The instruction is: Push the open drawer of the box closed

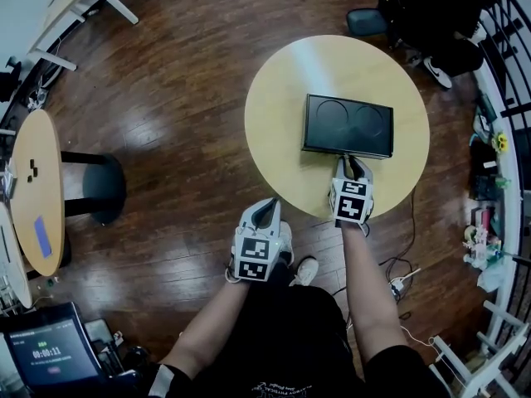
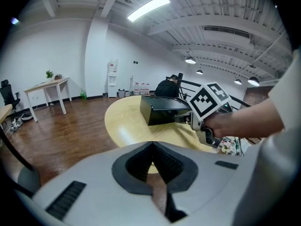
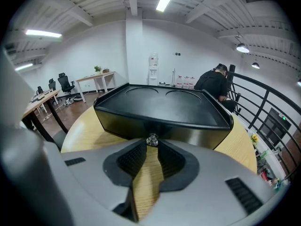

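Note:
A black box [image 1: 347,124] with two round dents in its lid lies on the round wooden table [image 1: 282,98]. In the right gripper view the box's drawer front [image 3: 164,128] fills the near middle and looks flush with the body. My right gripper [image 1: 352,166] reaches over the table's near edge to that front, and its tips are shut on the small shiny drawer knob [image 3: 151,139]. My left gripper [image 1: 267,210] hangs off the table, above the floor beside the person's shoe, shut and holding nothing. The left gripper view shows the box [image 2: 162,109] side-on.
A person in black [image 1: 431,15] sits beyond the table's far right edge. A black railing [image 1: 506,56] runs along the right. Another wooden table [image 1: 37,189] stands at the left, with a timer screen [image 1: 50,355] at the lower left. A cable [image 1: 406,272] lies on the floor.

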{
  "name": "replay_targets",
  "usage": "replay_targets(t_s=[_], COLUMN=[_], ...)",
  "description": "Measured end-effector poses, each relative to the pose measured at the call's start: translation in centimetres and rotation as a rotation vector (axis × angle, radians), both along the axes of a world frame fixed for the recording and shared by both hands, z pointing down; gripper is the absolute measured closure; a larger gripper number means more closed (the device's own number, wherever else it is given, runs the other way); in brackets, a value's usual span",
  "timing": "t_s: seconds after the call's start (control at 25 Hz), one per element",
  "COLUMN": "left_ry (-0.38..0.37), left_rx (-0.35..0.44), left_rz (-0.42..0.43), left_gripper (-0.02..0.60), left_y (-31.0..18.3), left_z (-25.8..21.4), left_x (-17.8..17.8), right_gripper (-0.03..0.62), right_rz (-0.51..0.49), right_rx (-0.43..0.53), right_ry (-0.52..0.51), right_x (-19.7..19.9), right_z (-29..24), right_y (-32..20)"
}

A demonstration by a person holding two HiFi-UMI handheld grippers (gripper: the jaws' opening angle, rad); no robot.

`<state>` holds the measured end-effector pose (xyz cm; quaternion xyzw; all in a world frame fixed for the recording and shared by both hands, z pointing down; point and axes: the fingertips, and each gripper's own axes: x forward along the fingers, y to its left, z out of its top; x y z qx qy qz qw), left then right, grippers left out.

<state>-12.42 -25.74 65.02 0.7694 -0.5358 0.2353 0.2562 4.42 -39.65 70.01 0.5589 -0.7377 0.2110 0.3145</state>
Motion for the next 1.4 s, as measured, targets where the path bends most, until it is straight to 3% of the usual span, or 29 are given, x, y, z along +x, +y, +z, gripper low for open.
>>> replay_targets(t_s=[0.28, 0.52, 0.92, 1.04, 1.32, 1.4], left_ry=[0.001, 0.005, 0.021, 0.020, -0.068, -0.055], left_rx=[-0.011, -0.002, 0.019, 0.040, 0.097, 0.092], left_rz=[-0.035, -0.015, -0.007, -0.016, -0.075, -0.100], left_gripper=[0.582, 0.581, 0.582, 0.582, 0.581, 0.581], left_y=[1.3, 2.6, 5.0, 5.9, 7.8, 8.9], left_z=[-0.1, -0.8, -2.2, -2.9, -3.9, -4.0], left_x=[-1.0, 0.5, 3.2, 4.0, 2.4, 2.4], right_gripper=[0.522, 0.522, 0.527, 0.571, 0.588, 0.588], right_rz=[-0.005, -0.027, -0.155, -0.196, -0.218, -0.214], right_rx=[-0.015, 0.028, 0.084, 0.107, 0.173, 0.185], right_ry=[0.045, 0.027, 0.078, 0.115, -0.005, -0.029], right_x=[-0.2, -0.5, 0.1, 0.4, 0.6, 1.4], right_z=[-0.4, -2.6, -6.3, -7.5, -10.2, -10.5], right_y=[0.1, 1.3, 7.3, 9.5, 14.6, 16.9])
